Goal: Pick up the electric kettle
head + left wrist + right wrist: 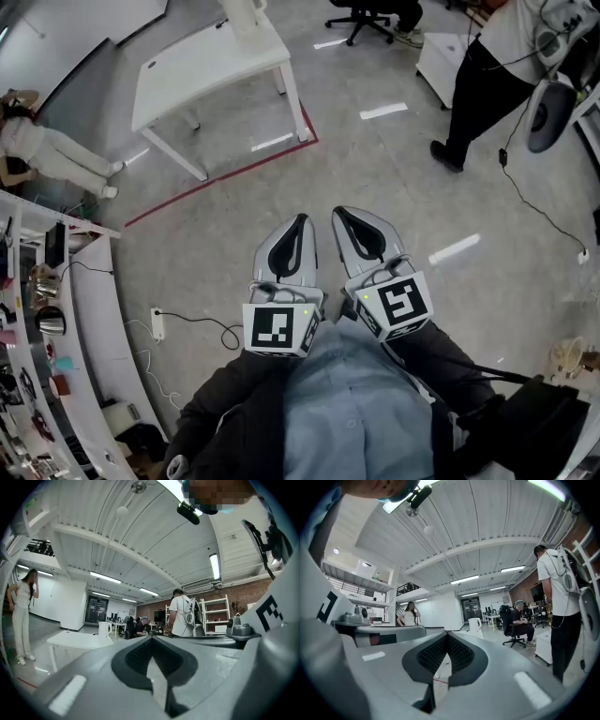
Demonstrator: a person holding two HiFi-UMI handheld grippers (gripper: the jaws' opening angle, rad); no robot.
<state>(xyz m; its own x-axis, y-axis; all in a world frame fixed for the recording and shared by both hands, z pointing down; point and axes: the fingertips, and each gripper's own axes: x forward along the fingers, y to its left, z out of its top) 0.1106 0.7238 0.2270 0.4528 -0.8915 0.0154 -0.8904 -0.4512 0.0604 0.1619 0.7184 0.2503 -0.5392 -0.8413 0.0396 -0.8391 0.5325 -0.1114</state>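
The left gripper [298, 225] and right gripper [341, 217] sit side by side, both clenched on nothing, with the white kettle [246, 14] well apart toward 12 o'clock on the white table [187, 70].

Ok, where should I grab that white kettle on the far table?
Its handle, I'd guess, approached level from the side it faces: the kettle stands upright on the white table, but is too small here to show where that is.
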